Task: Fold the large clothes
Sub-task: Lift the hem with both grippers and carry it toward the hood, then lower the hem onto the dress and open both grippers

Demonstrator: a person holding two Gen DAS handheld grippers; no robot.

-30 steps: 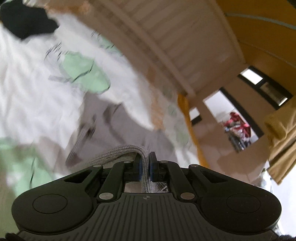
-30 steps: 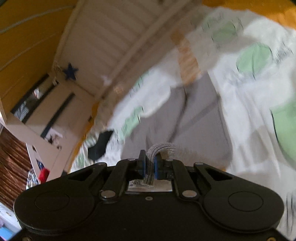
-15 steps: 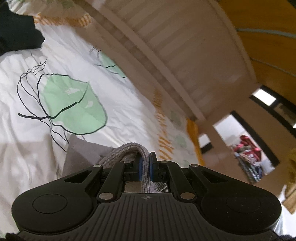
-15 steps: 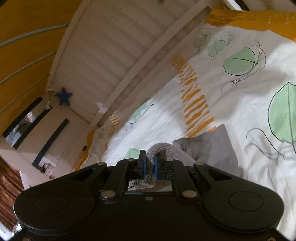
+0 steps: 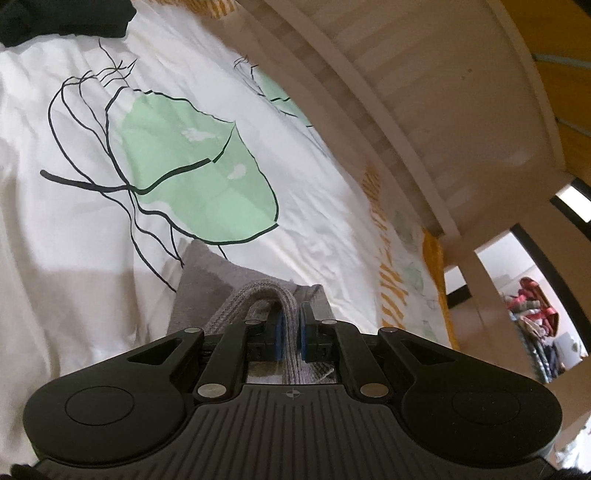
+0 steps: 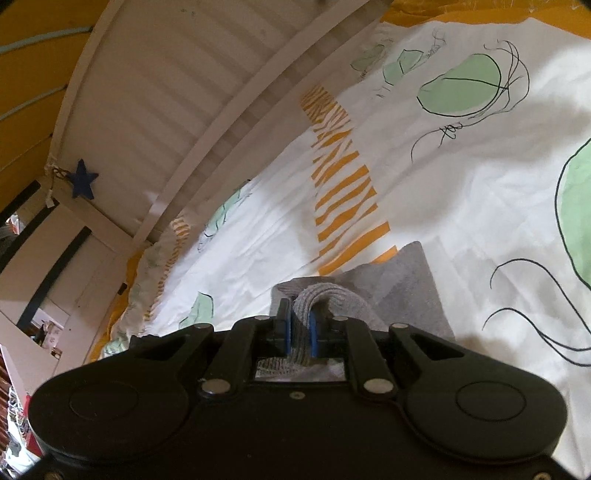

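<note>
A grey garment (image 5: pixel 207 284) lies on the bed just ahead of my left gripper (image 5: pixel 291 328). Its ribbed hem (image 5: pixel 258 295) arches up into the blue pads, which are shut on it. In the right wrist view the same grey garment (image 6: pixel 406 284) rests on the duvet, and its ribbed hem (image 6: pixel 332 295) runs between the pads of my right gripper (image 6: pixel 299 328). Those jaws are opening, with the band still filling the gap between them. Most of the garment is hidden under both gripper bodies.
The bed carries a white duvet (image 5: pixel 92 240) printed with green leaves and orange stripes (image 6: pixel 343 192). A black garment (image 5: pixel 55 18) lies at its far left. A white slatted bed rail (image 5: pixel 406 92) borders the far side, bearing a blue star (image 6: pixel 83 181). A doorway (image 5: pixel 532 314) shows at the right.
Both grippers have travelled forward and down toward the duvet, carrying the grey hem along. Less of the garment shows ahead now. The right pads stand slightly wider apart.
</note>
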